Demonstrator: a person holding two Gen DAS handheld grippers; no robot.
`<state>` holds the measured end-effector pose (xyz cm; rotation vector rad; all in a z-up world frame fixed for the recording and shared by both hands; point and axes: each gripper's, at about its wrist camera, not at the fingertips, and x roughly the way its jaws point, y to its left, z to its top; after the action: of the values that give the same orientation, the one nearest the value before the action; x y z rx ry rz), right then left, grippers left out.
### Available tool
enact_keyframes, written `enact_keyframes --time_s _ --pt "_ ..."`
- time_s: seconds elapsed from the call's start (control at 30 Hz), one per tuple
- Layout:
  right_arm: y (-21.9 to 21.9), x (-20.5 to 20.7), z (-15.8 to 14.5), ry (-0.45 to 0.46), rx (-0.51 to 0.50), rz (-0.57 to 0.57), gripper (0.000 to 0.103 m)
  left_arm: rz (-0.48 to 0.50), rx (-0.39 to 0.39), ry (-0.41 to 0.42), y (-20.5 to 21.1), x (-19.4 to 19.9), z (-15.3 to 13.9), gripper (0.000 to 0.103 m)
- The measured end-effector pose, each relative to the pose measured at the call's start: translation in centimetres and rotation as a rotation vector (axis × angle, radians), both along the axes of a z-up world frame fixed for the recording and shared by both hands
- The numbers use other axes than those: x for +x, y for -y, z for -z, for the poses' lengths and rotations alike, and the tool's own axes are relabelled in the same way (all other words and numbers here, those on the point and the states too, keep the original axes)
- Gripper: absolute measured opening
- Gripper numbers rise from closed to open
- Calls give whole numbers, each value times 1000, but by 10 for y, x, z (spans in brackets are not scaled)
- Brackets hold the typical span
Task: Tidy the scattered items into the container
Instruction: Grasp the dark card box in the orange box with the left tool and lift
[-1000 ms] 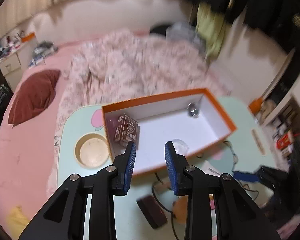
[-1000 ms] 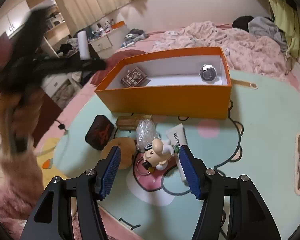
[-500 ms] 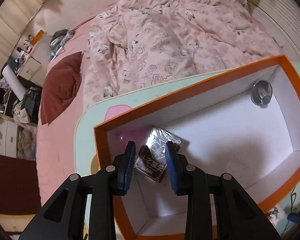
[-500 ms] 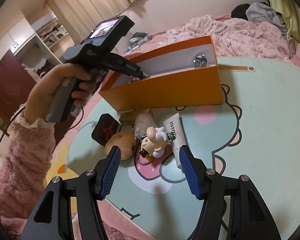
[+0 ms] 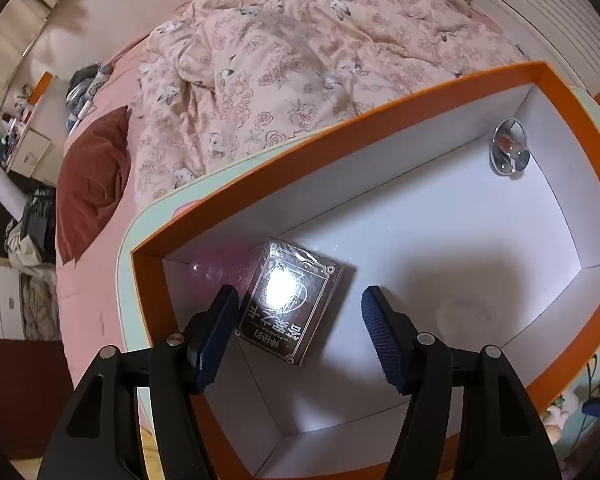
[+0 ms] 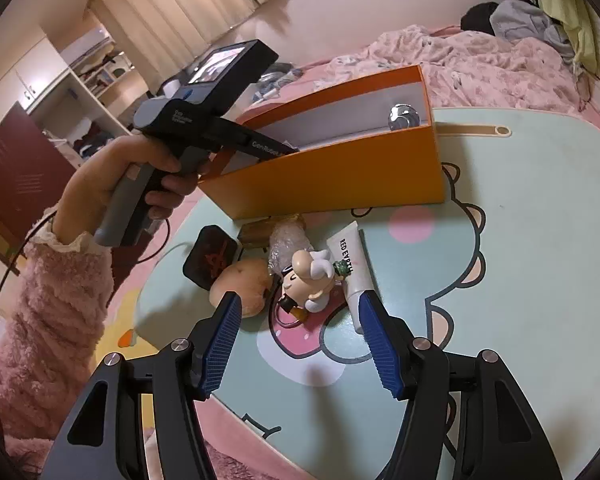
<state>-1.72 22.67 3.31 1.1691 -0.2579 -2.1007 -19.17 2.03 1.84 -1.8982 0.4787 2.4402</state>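
The orange box (image 5: 364, 120) with a white inside stands on the mint table (image 6: 520, 240). A dark card pack (image 5: 290, 304), a clear round lid (image 5: 466, 314) and a shiny metal piece (image 5: 510, 152) lie in it. My left gripper (image 5: 296, 316) is open and empty, low inside the box over the card pack. My right gripper (image 6: 300, 320) is open and empty above the loose items: a cartoon figurine (image 6: 310, 276), a white tube (image 6: 350, 268), a crumpled clear wrap (image 6: 288, 244), a tan round thing (image 6: 242, 284) and a dark square case (image 6: 210, 256).
The box also shows in the right wrist view (image 6: 332, 184), with the hand-held left gripper (image 6: 204, 124) reaching in from the left. A bed with a floral quilt (image 5: 308, 60) lies beyond the table. A small brown box (image 6: 256, 232) sits against the orange box.
My left gripper has opened wide inside the box, and the clear lid now lies on the box floor. My right gripper has moved a little closer to the loose items.
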Motion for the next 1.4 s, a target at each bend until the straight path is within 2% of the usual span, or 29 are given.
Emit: enact_keyframes --time_s 0.03,0.07,0.13,0.17,0.2,0.27,0.3,0.37,0.43,0.47,0.53,0.63,0.67,0.77,0.8,0.87,0.9,1.03,1.13,1.2,1.27,1.3,1.37,1.4 --pt "0 0 0 1 0 2 61 -4 -9 -8 0 1 -1 51" --pt "-1 -1 0 3 0 3 61 -4 -24 -20 0 1 -2 47" --pt "-1 -1 0 4 1 4 61 9 -2 -30 3 2 -5 44" --pt "-1 -1 0 4 2 4 61 17 11 -49 4 3 -9 32" --pt "-1 -1 0 5 4 4 61 22 25 -60 4 4 -13 28" --pt "0 -1 1 6 8 3 61 21 72 -81 7 6 -26 4" --pt "0 -2 1 6 12 4 61 26 91 -102 8 11 -36 3" --pt "1 -2 1 7 15 5 61 50 90 -127 7 18 -46 3" --pt "3 -1 2 7 15 1 61 54 62 -119 8 21 -47 6" --pt "4 -1 1 7 16 -2 61 54 42 -108 8 20 -44 14" --pt "6 -1 2 7 17 -6 61 58 8 -86 8 17 -34 21" --pt "8 -1 3 14 21 -12 61 60 2 -41 6 8 -16 21" --pt "8 -1 4 16 22 -12 61 63 -4 -64 4 7 -17 24" --pt "7 0 4 19 23 -10 61 64 -44 -83 -1 -1 -17 39" --pt "6 0 4 19 21 -8 61 55 -39 -83 0 -3 -18 42" --pt "5 0 4 17 18 -4 61 35 -28 -84 5 -6 -19 60" --pt "4 0 4 17 17 -3 61 33 7 -73 9 -7 -20 63" --pt "3 -1 4 23 15 3 61 -1 161 -18 19 -6 -20 64" --pt "4 -2 5 29 17 3 61 4 197 -50 17 -2 -28 64" --pt "5 -2 5 31 18 -1 61 20 209 -22 11 -1 -24 64" --pt "6 -2 5 30 19 -4 61 25 200 33 4 -2 -13 64" --pt "6 -1 5 30 18 -6 61 24 171 51 1 -2 -5 64" --pt "6 -1 6 31 18 -7 61 39 80 23 -5 -2 1 58" --pt "6 -1 6 32 18 -5 61 44 58 5 -7 -2 1 56"
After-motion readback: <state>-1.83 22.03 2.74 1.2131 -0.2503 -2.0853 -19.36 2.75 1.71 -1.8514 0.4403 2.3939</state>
